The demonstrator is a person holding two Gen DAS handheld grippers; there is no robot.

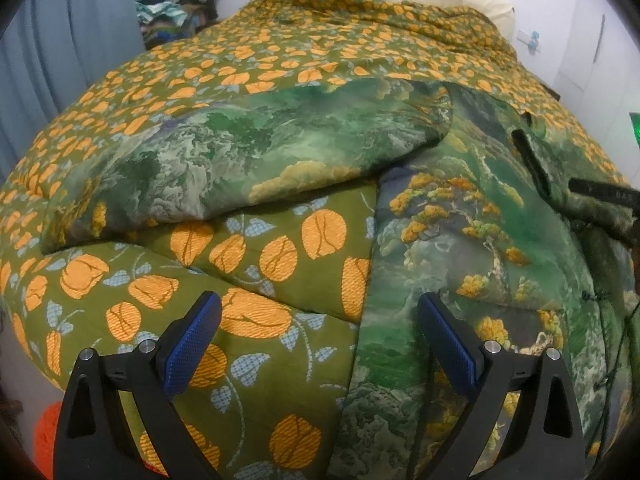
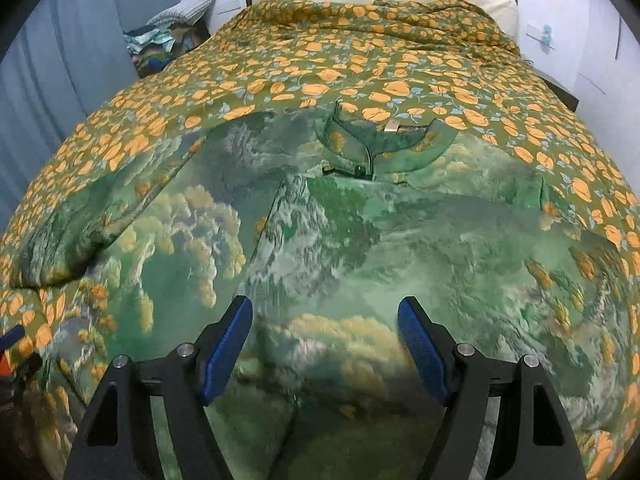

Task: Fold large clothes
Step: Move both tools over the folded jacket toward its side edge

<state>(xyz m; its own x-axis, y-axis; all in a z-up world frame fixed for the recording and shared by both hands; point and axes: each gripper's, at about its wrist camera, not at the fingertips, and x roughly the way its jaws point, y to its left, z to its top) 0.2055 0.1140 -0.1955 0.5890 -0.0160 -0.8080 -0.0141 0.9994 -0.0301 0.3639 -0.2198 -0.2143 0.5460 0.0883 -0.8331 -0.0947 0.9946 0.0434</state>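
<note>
Left hand-held gripper [image 1: 318, 340] wide open, empty, over near bed edge. Right hand-held gripper [image 2: 325, 342] same, above green garment [image 2: 340, 248] spread on quilt [image 2: 320, 64]. Probably best: pinch hem corners evenly, lift low. Collar [image 2: 384, 140] only in right view; folded-in sleeve [image 1: 248, 160] clearer left.

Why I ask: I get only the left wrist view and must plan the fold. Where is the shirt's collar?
Observer: The collar lies at the far edge of the shirt, on the flowered bedspread.
Operator: Front up or down?
Observer: Front up, it seems: a pale tag shows inside the open collar.
Operator: Is the right hand-held gripper holding cloth?
Observer: No. The right hand-held gripper is open over the shirt's middle, with nothing between its pads.
</note>
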